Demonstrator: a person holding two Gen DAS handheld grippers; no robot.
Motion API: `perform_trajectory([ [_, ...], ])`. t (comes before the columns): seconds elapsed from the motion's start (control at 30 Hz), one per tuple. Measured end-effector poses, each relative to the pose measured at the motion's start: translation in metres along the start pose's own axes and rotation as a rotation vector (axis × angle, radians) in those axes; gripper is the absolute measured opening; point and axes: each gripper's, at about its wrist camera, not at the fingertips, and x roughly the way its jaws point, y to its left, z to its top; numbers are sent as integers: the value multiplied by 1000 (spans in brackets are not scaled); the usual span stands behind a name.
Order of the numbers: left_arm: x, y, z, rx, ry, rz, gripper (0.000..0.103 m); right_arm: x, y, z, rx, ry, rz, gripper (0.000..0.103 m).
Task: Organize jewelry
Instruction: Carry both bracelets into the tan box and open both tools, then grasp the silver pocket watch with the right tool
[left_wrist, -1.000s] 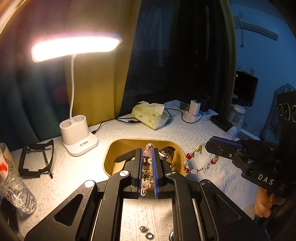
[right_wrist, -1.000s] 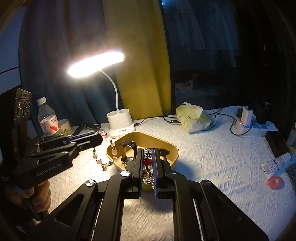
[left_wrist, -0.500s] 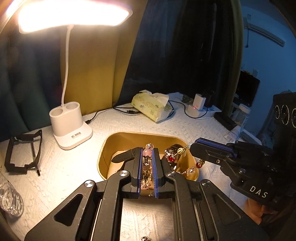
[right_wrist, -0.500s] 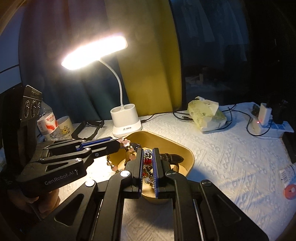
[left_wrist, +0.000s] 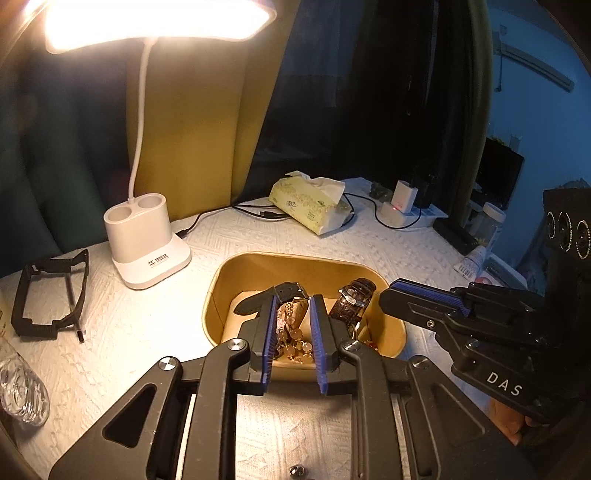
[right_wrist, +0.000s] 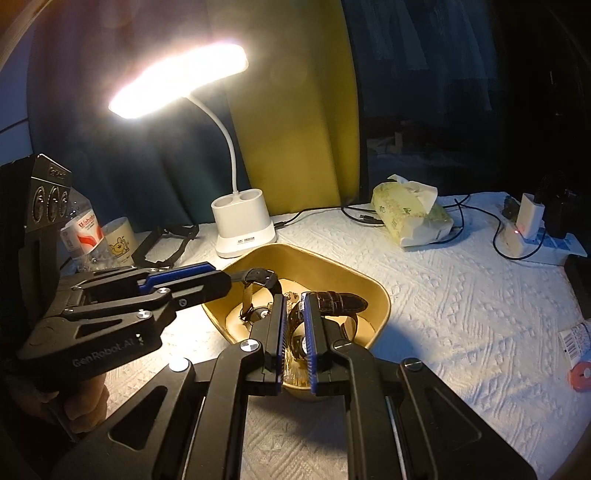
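A: Where's the bead bracelet (left_wrist: 291, 338)?
B: In the yellow tray (left_wrist: 295, 260), between the left tool (left_wrist: 293, 302) pads, whose jaws have just parted (released). Right tool (right_wrist: 293, 306) closed, empty, alongside.

Looks like a lived-in room at home, dimly lit. Shown by a table under a white textured cloth (right_wrist: 461, 295), a lit desk lamp (left_wrist: 147, 236) at upper left, a soft tissue pack (left_wrist: 310, 206) at centre, a power strip with plugged charger (right_wrist: 528, 229) at right, yellow and dark curtains (right_wrist: 295, 110) behind, a cartoon mug (right_wrist: 118, 240) at far left.
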Motion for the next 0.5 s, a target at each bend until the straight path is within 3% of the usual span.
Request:
perform_trajectory([
  [0.5,-40,-1,-18,-12,-23,0,22,-30,15,-13,-9,6,-47,10],
])
